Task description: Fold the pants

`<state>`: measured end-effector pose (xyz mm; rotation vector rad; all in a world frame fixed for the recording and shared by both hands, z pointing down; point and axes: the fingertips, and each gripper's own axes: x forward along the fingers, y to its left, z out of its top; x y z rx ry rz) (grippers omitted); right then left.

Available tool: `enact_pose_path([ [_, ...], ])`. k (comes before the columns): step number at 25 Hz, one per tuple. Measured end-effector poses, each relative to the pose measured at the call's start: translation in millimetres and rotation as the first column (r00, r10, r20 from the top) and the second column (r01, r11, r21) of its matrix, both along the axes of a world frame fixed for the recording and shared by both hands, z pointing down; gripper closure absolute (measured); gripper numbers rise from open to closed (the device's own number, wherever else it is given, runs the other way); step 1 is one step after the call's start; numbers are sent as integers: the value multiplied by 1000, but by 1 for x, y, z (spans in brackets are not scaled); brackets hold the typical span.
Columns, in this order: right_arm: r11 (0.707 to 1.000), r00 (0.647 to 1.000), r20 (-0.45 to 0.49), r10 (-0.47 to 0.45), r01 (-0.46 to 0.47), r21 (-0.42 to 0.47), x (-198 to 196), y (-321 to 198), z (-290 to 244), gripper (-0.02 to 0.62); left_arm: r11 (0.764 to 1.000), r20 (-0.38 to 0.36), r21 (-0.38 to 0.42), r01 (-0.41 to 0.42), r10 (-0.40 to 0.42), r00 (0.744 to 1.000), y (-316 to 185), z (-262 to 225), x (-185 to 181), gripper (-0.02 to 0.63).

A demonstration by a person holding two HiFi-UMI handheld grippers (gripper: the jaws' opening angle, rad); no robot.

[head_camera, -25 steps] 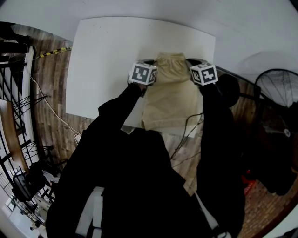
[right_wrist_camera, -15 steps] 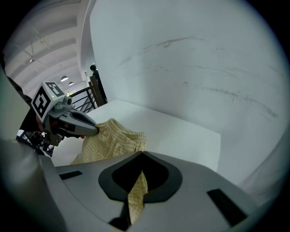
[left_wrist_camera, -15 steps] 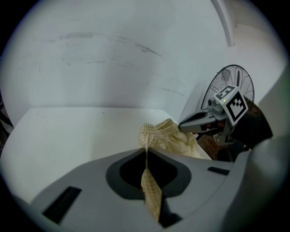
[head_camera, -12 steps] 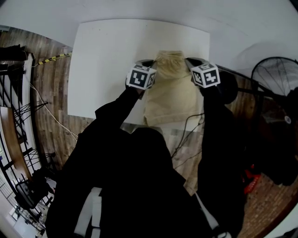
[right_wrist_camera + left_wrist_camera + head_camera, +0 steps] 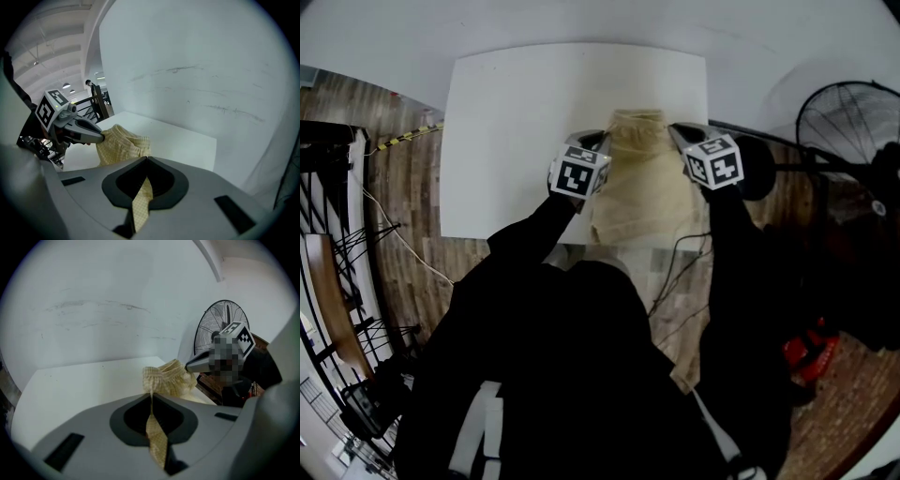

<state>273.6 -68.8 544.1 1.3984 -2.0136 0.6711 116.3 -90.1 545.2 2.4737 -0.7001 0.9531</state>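
Head view puts your two grippers side by side over the white table, near the middle of the frame. Your left gripper pinches the left edge of the beige pants. Your right gripper pinches the right edge, and the waistband is bunched between them at the top of the cloth. In the left gripper view your jaws are closed on a thin fold of checked fabric, which runs up through them to the gathered waistband beyond. The right gripper view shows the same on that side: jaws clamped on a narrow strip of the fabric. The rest of the pants spreads down the frame over the table, its lower end close to the near table edge. A standing fan is at the upper right, off the table's right side.
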Motion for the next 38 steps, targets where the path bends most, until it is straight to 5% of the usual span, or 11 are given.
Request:
enact_pose_path([
  [17, 998, 997, 72, 28, -32, 61, -8, 72, 0, 589, 983, 19, 131, -129, 128, 992, 64, -6, -4, 589],
  [38, 997, 994, 91, 63, -66, 33, -26, 150, 22, 588, 968, 16, 133, -212, 212, 977, 131, 12, -14, 589],
])
